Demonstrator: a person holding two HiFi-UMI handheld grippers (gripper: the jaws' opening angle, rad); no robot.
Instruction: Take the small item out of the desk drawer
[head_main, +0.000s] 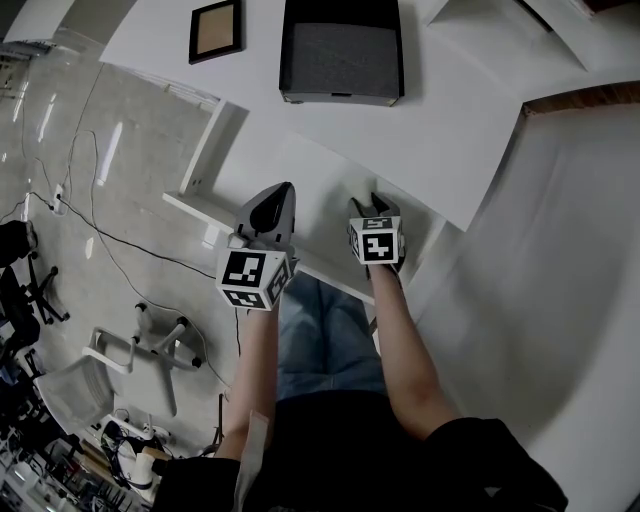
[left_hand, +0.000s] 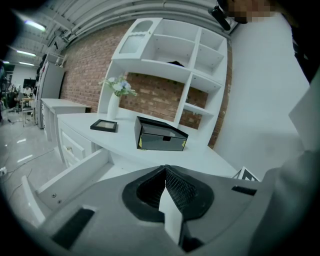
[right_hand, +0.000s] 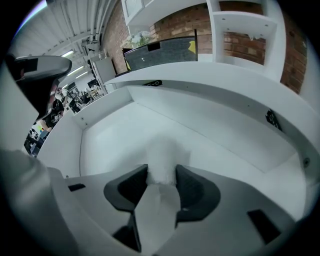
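Note:
The white desk drawer (head_main: 310, 165) stands pulled open under the desktop. In the head view my right gripper (head_main: 370, 203) reaches down into it at the right. The right gripper view shows a small white fuzzy item (right_hand: 162, 155) on the drawer floor (right_hand: 125, 125), filling the gap between the right gripper's (right_hand: 161, 171) black pads and touching both. My left gripper (head_main: 281, 192) hovers over the drawer's left part, its jaws meeting at the tips with nothing between them (left_hand: 165, 168).
On the desktop lie a black box (head_main: 342, 50) and a small picture frame (head_main: 216, 30). A vase of flowers (left_hand: 117, 90) and a white shelf unit (left_hand: 170, 50) stand behind. A white wall (head_main: 560, 280) is at the right, a chair (head_main: 140, 345) on the floor to the left.

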